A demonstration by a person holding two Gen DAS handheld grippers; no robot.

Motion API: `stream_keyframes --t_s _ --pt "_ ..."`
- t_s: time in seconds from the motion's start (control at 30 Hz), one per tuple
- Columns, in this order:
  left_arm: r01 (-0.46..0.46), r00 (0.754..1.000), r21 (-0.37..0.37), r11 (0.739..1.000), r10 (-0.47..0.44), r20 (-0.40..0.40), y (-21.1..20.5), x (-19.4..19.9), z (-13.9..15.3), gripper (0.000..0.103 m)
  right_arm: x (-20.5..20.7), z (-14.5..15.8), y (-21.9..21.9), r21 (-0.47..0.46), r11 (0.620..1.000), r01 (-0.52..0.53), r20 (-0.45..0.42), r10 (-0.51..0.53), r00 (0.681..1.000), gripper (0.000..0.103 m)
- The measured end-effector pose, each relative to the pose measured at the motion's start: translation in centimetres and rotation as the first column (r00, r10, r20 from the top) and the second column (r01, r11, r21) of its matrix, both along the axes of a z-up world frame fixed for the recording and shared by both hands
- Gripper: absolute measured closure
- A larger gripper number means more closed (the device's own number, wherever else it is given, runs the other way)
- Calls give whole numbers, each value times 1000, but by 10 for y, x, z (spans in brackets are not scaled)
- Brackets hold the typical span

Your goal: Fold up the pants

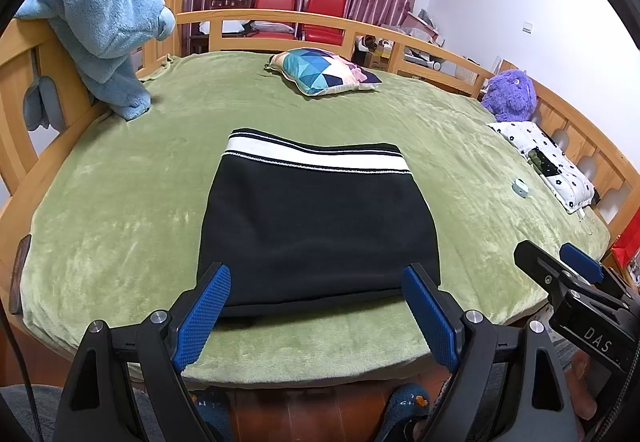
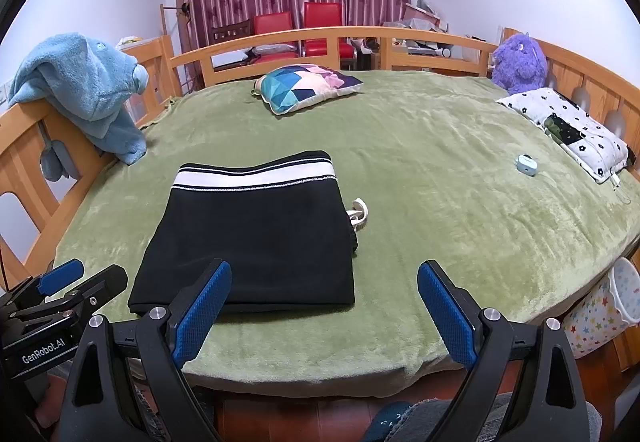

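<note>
Folding appears complete; the step in hand looks like withdrawal, with at most a tidy-up of the drawstring (image 2: 357, 215) poking from the right edge. The pants (image 1: 316, 226) lie near the front edge of the green bed (image 1: 120, 201), a compact black rectangle, striped waistband farthest away. Left gripper (image 1: 316, 316) and right gripper (image 2: 324, 316) stand wide apart, holding nothing, just short of the pants.
</note>
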State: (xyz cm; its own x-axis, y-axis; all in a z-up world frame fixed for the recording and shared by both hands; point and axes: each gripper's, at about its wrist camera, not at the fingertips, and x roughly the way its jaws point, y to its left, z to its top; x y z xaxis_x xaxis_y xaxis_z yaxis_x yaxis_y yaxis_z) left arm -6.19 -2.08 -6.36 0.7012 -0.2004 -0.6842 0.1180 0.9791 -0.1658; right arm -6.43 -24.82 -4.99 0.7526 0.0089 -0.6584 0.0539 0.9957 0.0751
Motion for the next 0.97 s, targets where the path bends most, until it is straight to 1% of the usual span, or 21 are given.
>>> stream_keyframes --t_s 0.17,0.37,0.5,0.97 --pt "-1 1000 -5 1000 1 -9 0 1 0 16 0 0 -1 1 1000 2 0 -2 1000 10" --pt "8 1000 -3 1000 -8 1 -3 -1 3 16 2 0 -1 5 1000 12 -2 -12 1000 10" --pt "-2 1000 11 1000 2 11 -3 -1 4 16 2 1 -1 8 1000 13 0 -13 1000 10" --pt "-27 999 0 1000 27 27 7 -8 7 16 2 4 7 21 1000 7 10 -7 1000 10"
